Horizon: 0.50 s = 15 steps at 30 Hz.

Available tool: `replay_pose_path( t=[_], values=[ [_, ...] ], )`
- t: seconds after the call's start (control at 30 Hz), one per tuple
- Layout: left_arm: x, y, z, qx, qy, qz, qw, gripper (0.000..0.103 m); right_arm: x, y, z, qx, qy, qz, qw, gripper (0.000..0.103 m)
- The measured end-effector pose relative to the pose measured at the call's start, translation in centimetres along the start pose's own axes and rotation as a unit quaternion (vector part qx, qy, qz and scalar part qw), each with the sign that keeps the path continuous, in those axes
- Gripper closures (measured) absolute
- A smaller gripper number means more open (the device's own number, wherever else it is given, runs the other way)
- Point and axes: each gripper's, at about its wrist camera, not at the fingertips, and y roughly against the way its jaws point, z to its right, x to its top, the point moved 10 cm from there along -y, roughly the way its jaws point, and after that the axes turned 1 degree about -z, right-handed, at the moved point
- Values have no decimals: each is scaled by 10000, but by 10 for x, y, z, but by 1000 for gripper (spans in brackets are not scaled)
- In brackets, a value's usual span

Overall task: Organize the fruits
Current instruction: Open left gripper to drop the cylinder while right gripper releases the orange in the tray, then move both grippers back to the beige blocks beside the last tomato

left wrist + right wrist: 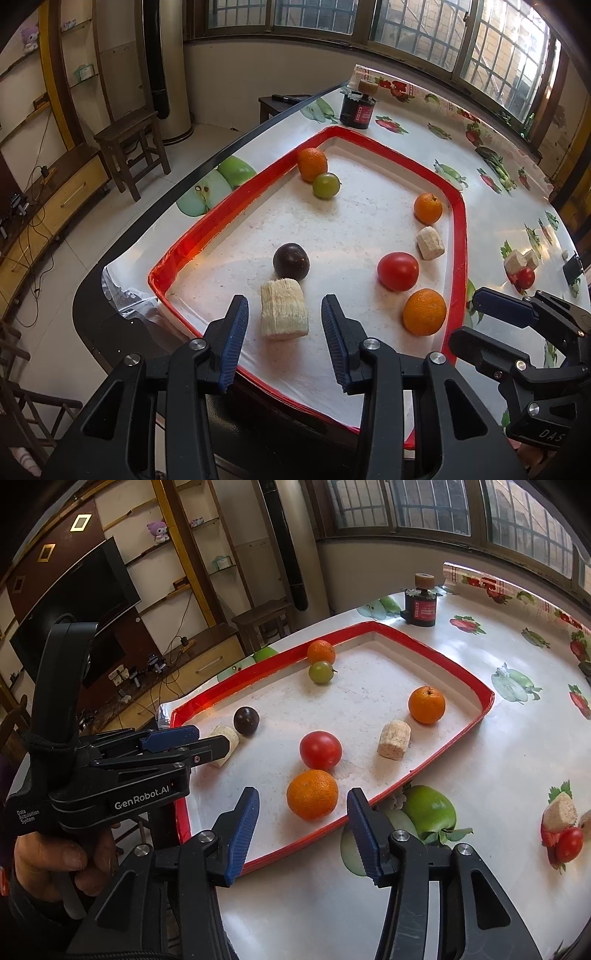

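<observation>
The left wrist camera looks down along its 2 spread fingers from the near end of the red-rimmed tray [458,236], close over the pale cut chunk [283,309]. The right wrist camera sits further right, angled left across the tray [436,764]. Both views share the tray, its fruit and the dark jar [357,109].

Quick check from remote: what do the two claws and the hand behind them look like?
Both the left claw and right claw are black plastic with ribbed blue pads and silver bolts. The left body reads "GenRobot.AI" and "Data Acquisition System" in white. A bare hand grips its handle.
</observation>
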Motion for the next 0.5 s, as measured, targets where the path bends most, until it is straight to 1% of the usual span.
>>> replay_pose_path(
  t=[0.3,0.5],
  values=[
    [3,13,18,-107,-70,86,9999,64,-6,30,22,-106,-210,215,9995,50],
    [3,17,41,-239,-207,100,9994,64,-17,50,45,-236,-424,324,9983,50]
  ],
)
